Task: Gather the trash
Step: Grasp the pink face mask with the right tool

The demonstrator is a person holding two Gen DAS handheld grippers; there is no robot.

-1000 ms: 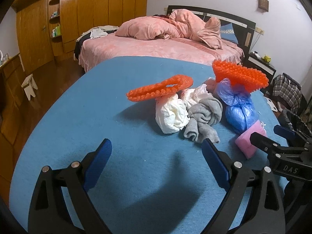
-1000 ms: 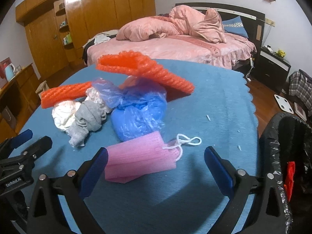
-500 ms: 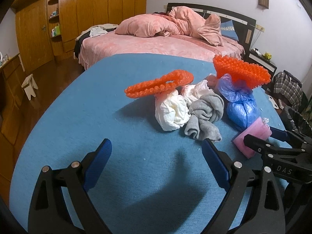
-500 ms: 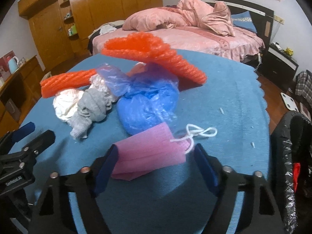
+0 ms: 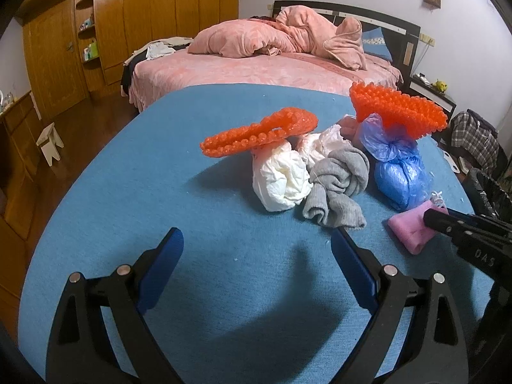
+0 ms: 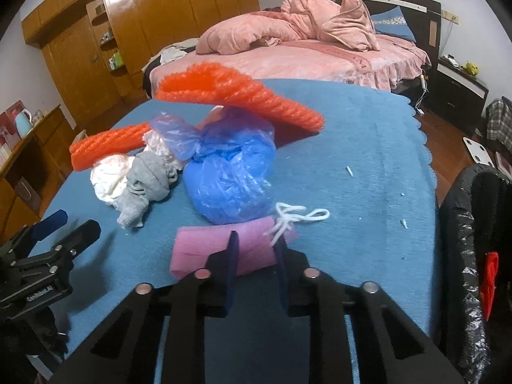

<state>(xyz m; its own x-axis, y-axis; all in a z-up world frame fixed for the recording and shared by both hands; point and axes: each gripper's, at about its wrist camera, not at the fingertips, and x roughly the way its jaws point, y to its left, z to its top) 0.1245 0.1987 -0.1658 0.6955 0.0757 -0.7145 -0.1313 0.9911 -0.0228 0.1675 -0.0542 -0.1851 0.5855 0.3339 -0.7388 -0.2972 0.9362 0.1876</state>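
One pink pleated face mask [image 6: 224, 249] with white ear loops lies at the bench's [image 6: 368, 166] near edge, pinched between the blue pads of the right claw [image 6: 256, 256], whose jaws have just been closing onto it. At its 12 o'clock sits a knotted blue plastic bag [image 6: 230, 176]. At 9 o'clock the left claw [image 5: 256, 275] hangs wide and holds nothing.
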